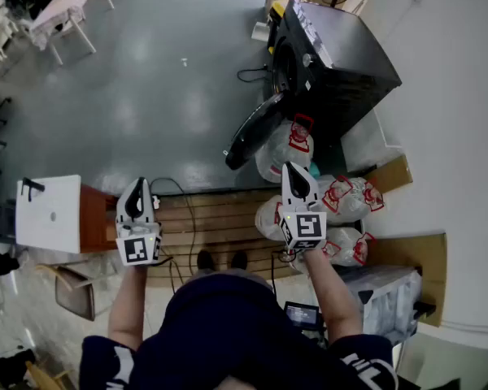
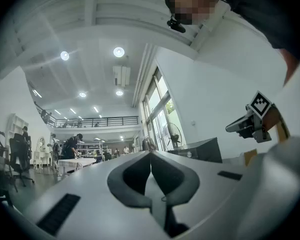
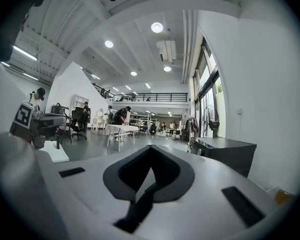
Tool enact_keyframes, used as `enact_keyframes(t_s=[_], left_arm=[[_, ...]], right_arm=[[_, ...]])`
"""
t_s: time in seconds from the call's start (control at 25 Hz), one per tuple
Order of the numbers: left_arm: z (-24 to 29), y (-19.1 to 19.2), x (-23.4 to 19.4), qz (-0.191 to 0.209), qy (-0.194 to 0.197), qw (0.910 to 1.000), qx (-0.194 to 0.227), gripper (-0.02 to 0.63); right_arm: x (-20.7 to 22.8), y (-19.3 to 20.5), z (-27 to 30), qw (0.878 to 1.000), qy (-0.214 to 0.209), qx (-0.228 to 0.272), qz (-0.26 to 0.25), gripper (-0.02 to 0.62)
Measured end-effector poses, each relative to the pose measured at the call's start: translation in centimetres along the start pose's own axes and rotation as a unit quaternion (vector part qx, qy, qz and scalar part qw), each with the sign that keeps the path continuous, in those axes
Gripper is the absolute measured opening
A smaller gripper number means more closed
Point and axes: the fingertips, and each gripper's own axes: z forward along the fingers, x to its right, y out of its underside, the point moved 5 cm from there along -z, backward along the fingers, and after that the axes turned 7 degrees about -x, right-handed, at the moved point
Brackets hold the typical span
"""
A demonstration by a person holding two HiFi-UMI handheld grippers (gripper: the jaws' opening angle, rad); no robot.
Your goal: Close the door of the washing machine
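Washing machine (image 1: 342, 55), black, is standing at far right against the white wall, its front facing left. Its door (image 1: 254, 130) is hanging open, swung out to the near left over the grey floor (image 1: 146, 80). White bags with red print (image 1: 286, 146) are lying just beside the door on its near side, with more of them piling up nearer along the wall. A wooden platform (image 1: 211, 218) is lying on the near side of the bags.

Left gripper (image 1: 137, 184) is hovering over the platform's left end and pointing roughly level, fingers pressed together and empty. Right gripper (image 1: 295, 169) is pointing level over the bags, apart from the door, fingers likewise pressed together and empty.

A white desk (image 1: 50, 214) is sitting near left, just beside the left gripper, and is carrying a small black object (image 1: 32, 187).
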Motion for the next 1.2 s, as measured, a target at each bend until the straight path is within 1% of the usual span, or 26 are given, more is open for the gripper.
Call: enact_keyframes(t_s=[0.28,0.44,0.8,0.88,0.96,1.2], left_arm=[[0.2,0.16,-0.03,0.008,0.004,1.0,-0.001,0.025],[0.31,0.12,0.11,0.0,0.005,1.0,0.0,0.025],[0.44,0.06,0.17,-0.001,0.005,1.0,0.001,0.025],[0.5,0.14,0.18,-0.001,0.005,1.0,-0.001,0.025],[0.54,0.29,0.22,-0.001,0.005,1.0,-0.002,0.025],[0.93,0.26,0.62,0.002,0.01,0.9999,-0.002,0.025]], right_arm=[[-0.02,0.2,0.0,1.0,0.004,-0.003,-0.003,0.018],[-0.06,0.24,-0.01,1.0,0.005,-0.002,-0.004,0.018],[-0.1,-0.05,-0.2,0.999,0.009,0.035,0.009,0.021],[-0.14,-0.03,-0.21,0.999,0.007,0.037,0.009,0.024],[-0.19,0.13,-0.24,0.999,0.004,0.038,0.006,0.043],[0.17,0.27,-0.47,0.999,0.002,0.042,0.007,0.044]])
